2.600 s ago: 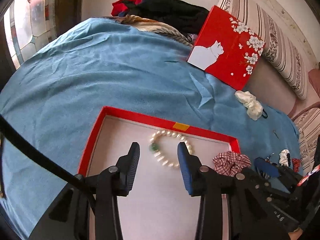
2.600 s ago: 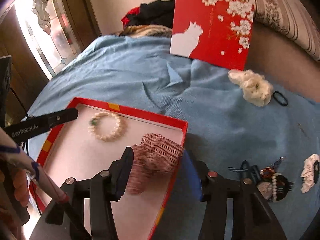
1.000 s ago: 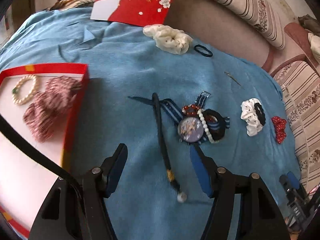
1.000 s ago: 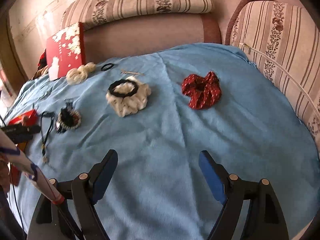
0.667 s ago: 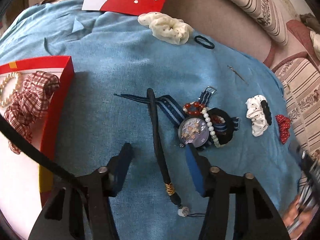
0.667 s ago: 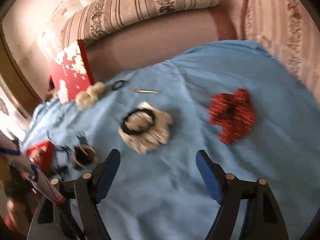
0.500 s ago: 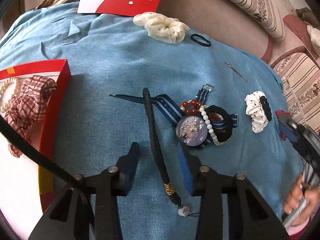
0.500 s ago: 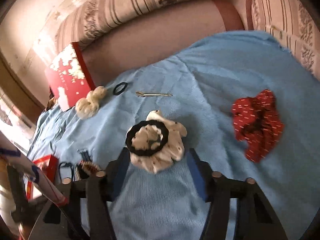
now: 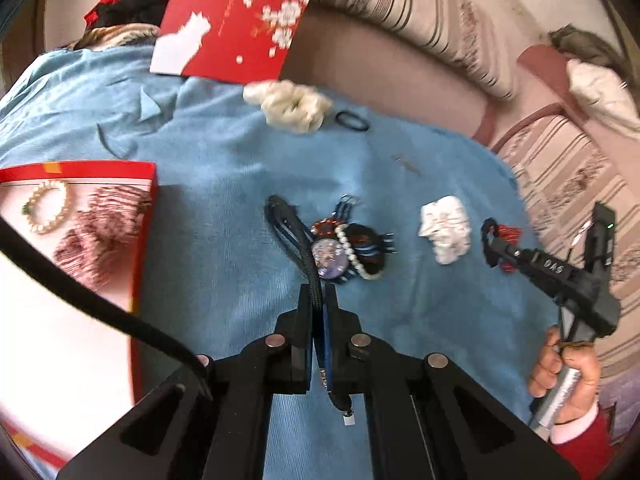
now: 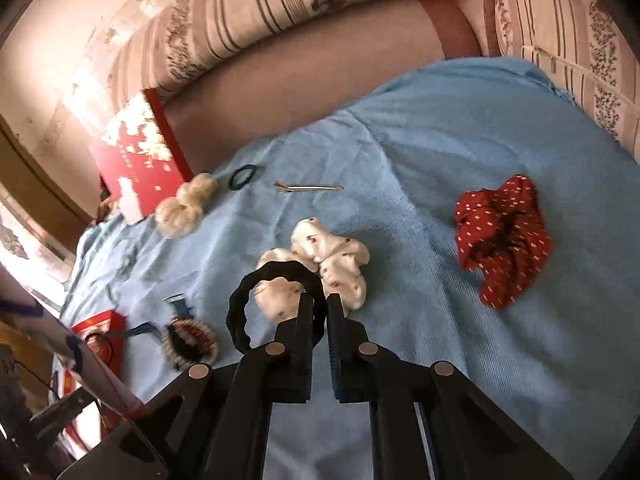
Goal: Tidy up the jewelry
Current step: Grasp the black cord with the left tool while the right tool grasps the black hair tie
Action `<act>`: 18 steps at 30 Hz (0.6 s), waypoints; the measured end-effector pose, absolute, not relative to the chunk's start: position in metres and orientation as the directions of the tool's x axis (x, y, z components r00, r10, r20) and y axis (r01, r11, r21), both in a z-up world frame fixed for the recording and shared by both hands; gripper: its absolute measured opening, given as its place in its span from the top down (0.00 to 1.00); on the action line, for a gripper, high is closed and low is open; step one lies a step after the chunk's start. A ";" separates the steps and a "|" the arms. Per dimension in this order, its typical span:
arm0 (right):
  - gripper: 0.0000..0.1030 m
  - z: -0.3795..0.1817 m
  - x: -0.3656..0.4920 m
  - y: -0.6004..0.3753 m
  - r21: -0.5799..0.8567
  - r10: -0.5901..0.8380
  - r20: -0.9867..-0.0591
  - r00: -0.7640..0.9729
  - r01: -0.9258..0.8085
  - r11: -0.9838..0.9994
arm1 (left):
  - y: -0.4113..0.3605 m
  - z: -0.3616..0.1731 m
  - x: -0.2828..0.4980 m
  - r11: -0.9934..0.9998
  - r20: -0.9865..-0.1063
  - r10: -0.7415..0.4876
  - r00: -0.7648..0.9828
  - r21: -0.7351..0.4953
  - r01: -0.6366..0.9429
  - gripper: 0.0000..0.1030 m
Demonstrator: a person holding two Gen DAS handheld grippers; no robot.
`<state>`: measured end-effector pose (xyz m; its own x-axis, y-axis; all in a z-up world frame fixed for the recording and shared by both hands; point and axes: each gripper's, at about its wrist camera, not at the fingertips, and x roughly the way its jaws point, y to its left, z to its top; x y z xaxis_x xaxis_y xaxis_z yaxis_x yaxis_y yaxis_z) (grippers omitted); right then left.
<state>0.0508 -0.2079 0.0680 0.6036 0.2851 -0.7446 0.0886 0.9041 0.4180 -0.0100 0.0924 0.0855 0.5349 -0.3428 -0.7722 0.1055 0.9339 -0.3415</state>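
Note:
My left gripper (image 9: 319, 292) is shut on a black cord necklace (image 9: 296, 242) that runs from a pile with a watch (image 9: 330, 258) and a pearl bracelet (image 9: 354, 254); its charm end (image 9: 347, 420) hangs below the fingers. My right gripper (image 10: 318, 300) is shut on a black hair tie (image 10: 248, 308) that lies over a white scrunchie (image 10: 340, 258). The right gripper also shows in the left wrist view (image 9: 490, 236). The red tray (image 9: 144, 216) at left holds a pearl bracelet (image 9: 48, 212) and a plaid scrunchie (image 9: 100, 228).
On the blue blanket (image 10: 440, 152) lie a red dotted scrunchie (image 10: 504, 236), a cream scrunchie (image 9: 292, 106), a thin black hair tie (image 9: 351, 120) and a metal hair clip (image 10: 308, 187). The red box lid (image 9: 236, 20) leans on the striped sofa back (image 10: 280, 8).
Both grippers have closed: the left onto the black cord necklace, the right onto the black hair tie on the white scrunchie. The right gripper has moved in close to the scrunchie.

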 end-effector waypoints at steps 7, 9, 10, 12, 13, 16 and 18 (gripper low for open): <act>0.93 0.103 0.010 -0.175 0.421 0.338 -0.722 0.603 -0.005 0.907 | 0.147 0.122 -0.063 0.938 -0.743 -0.315 0.590 -0.339 0.074 0.96; 0.93 0.111 0.001 -0.155 0.416 0.361 -0.719 0.595 -0.048 0.908 | 0.168 0.126 -0.075 0.946 -0.744 -0.283 0.605 -0.322 0.046 0.96; 0.93 0.116 -0.004 -0.139 0.411 0.377 -0.717 0.587 -0.081 0.908 | 0.183 0.127 -0.081 0.950 -0.748 -0.259 0.611 -0.310 0.023 0.96; 0.93 0.123 -0.010 -0.111 0.402 0.403 -0.713 0.574 -0.137 0.905 | 0.212 0.128 -0.090 0.955 -0.761 -0.217 0.611 -0.294 -0.028 0.96; 0.93 0.126 -0.012 -0.099 0.399 0.415 -0.711 0.567 -0.161 0.903 | 0.225 0.127 -0.092 0.957 -0.769 -0.198 0.608 -0.286 -0.051 0.96; 0.93 0.133 -0.018 -0.049 0.388 0.461 -0.709 0.534 -0.251 0.887 | 0.261 0.122 -0.098 0.964 -0.782 -0.130 0.609 -0.244 -0.108 0.96; 0.93 0.134 -0.020 -0.010 0.379 0.489 -0.714 0.501 -0.311 0.872 | 0.284 0.117 -0.098 0.969 -0.794 -0.082 0.602 -0.206 -0.139 0.96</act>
